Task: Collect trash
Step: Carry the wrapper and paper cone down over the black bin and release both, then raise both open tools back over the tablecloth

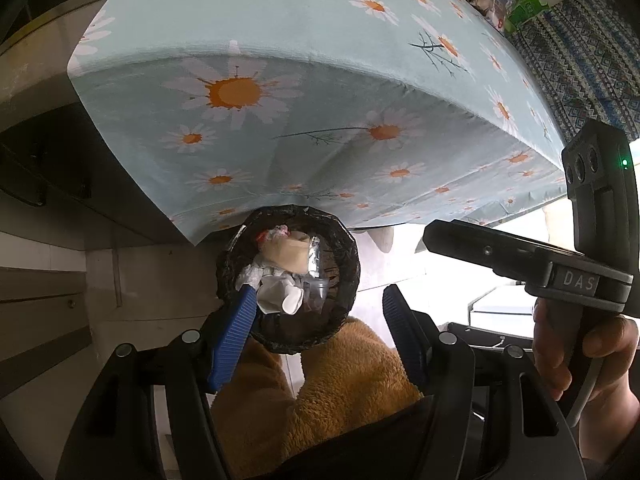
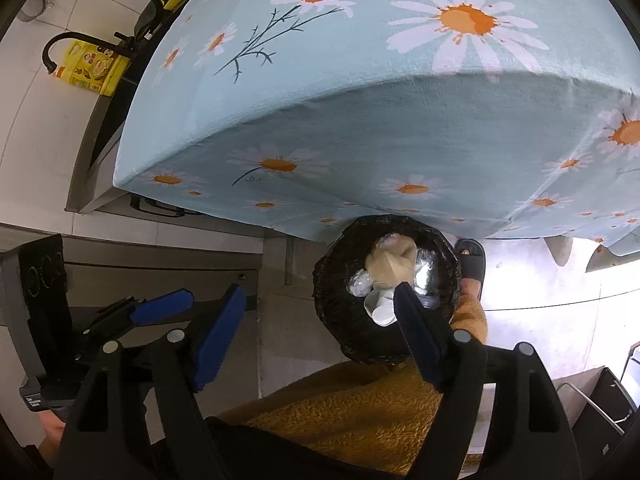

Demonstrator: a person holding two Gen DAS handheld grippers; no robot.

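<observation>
Bin point(image 1: 288, 280) on floor just below worktop point(image 1: 280, 40) edge, holding tissue, foil, cup trash point(image 1: 280, 296). Left gripper point(image 1: 318, 336) and right gripper point(image 2: 320, 332) hover above bin, fingers open, empty, apparently after drop.

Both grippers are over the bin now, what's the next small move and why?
Probably lift both back toward the table for more trash: the left gripper and right gripper stand open with nothing between the fingers, and the bin already holds crumpled paper.
</observation>
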